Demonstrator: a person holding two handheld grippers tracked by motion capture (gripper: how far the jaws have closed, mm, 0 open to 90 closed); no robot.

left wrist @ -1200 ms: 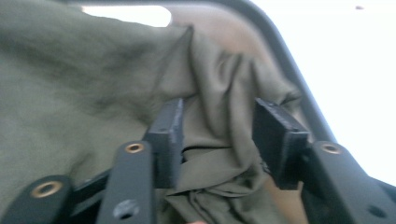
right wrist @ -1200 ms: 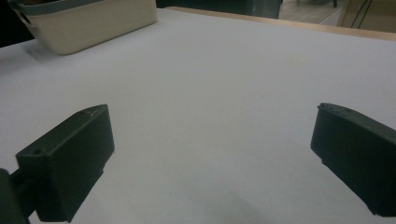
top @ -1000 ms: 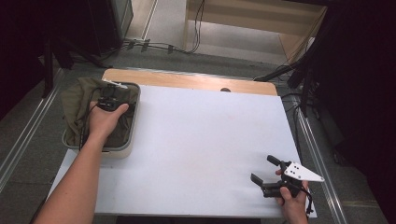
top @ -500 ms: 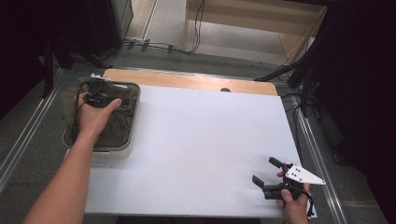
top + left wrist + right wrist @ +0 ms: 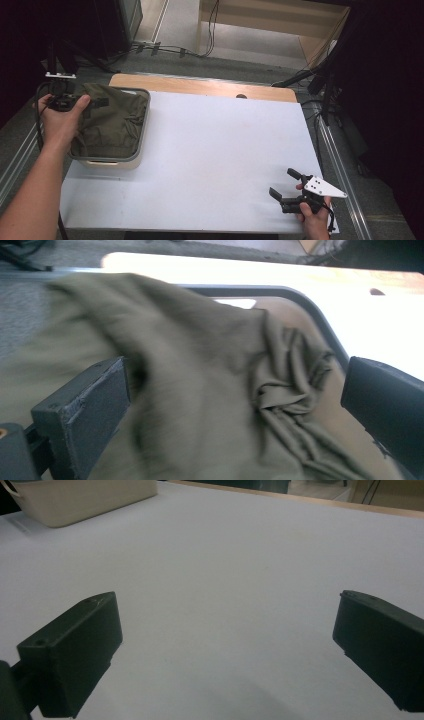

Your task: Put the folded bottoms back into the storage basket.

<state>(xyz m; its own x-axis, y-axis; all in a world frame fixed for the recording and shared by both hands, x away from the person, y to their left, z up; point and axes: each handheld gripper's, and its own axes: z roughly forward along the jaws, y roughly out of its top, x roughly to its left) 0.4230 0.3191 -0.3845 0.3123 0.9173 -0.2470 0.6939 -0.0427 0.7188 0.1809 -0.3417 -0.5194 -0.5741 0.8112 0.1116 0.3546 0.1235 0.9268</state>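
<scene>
An olive-green cloth lies crumpled in a cream bin with a grey rim at the table's left. My left gripper hovers over the bin's left side, pointing right across the cloth. Its jaws have just been opening and now stand wide. In the left gripper view the cloth lies loose below the left gripper, and neither pad presses on it. Near the front right corner of the table my right gripper rests open. The right gripper has bare white tabletop between its jaws.
The white tabletop stretches between the bin and the right hand. A wooden strip runs along the far edge. Metal rails flank both sides of the table. The bin appears far off in the right gripper view.
My left hand has lifted and moved left from above the bin's middle to its left side, jaws spreading and the cloth staying in the bin. The right hand has stayed in place.
</scene>
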